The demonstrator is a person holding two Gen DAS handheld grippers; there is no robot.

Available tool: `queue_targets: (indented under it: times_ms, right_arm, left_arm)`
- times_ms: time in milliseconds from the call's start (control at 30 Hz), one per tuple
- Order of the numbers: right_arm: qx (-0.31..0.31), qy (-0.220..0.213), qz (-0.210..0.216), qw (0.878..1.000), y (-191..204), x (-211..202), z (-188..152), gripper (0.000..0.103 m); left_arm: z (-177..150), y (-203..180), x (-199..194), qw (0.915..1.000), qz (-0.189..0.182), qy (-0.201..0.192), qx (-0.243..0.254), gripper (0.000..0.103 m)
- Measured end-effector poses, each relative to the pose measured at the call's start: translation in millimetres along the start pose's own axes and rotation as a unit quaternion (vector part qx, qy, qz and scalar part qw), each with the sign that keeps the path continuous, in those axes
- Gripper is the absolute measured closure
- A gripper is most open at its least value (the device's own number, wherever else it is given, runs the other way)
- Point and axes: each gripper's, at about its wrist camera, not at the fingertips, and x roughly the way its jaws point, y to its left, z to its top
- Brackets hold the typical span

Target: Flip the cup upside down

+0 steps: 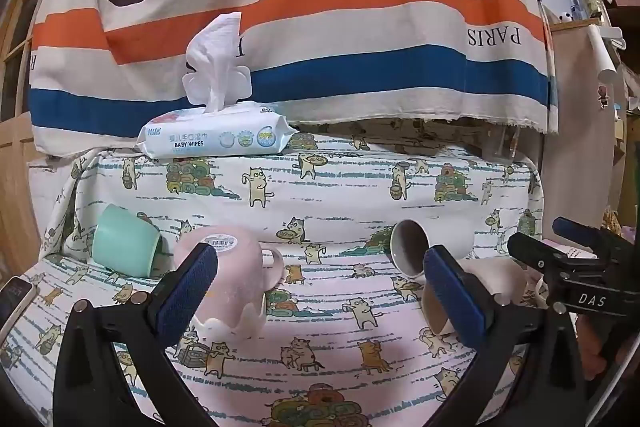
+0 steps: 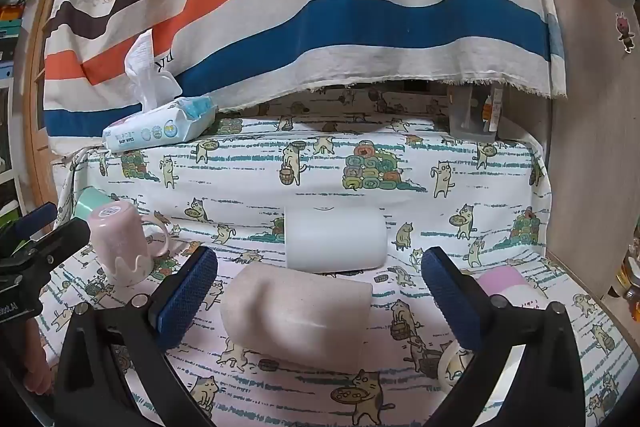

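A pink mug (image 1: 232, 279) stands upside down on the cat-print cloth, base and barcode label up; it also shows in the right wrist view (image 2: 120, 247). My left gripper (image 1: 320, 291) is open, its left finger just in front of this mug. A beige cup (image 2: 296, 315) lies on its side between the fingers of my open right gripper (image 2: 320, 291). A white cup (image 2: 336, 239) lies on its side behind it, its dark mouth visible in the left wrist view (image 1: 412, 247). A mint cup (image 1: 126, 243) leans tilted at the far left.
A baby wipes pack (image 1: 216, 137) sits on the raised ledge at the back left. A striped cloth (image 1: 320, 27) hangs behind. A phone (image 1: 16, 297) lies at the left edge. A pink-and-white object (image 2: 502, 279) lies by the right finger. A wooden panel (image 2: 592, 147) bounds the right side.
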Motion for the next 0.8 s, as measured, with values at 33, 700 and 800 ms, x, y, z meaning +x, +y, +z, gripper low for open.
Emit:
queue_targets:
  times_ms: [33,700,800]
  right_arm:
    - [0.001,0.000,0.000,1.000,-0.1,0.2,0.0,0.000]
    - [0.003,0.001,0.001,1.000,0.4,-0.4,0.2,0.000]
    - [0.003,0.001,0.001,1.000,0.5,-0.3,0.2,0.000]
  left_arm:
    - [0.0,-0.1,-0.1,1.0000,0.003,0.000,0.001,0.000]
    - [0.0,-2.5,-0.4,0.9998,0.012,-0.001,0.018,0.000]
    - [0.0,-2.4,-0.5,0.9997,0.012,-0.001,0.019,0.000]
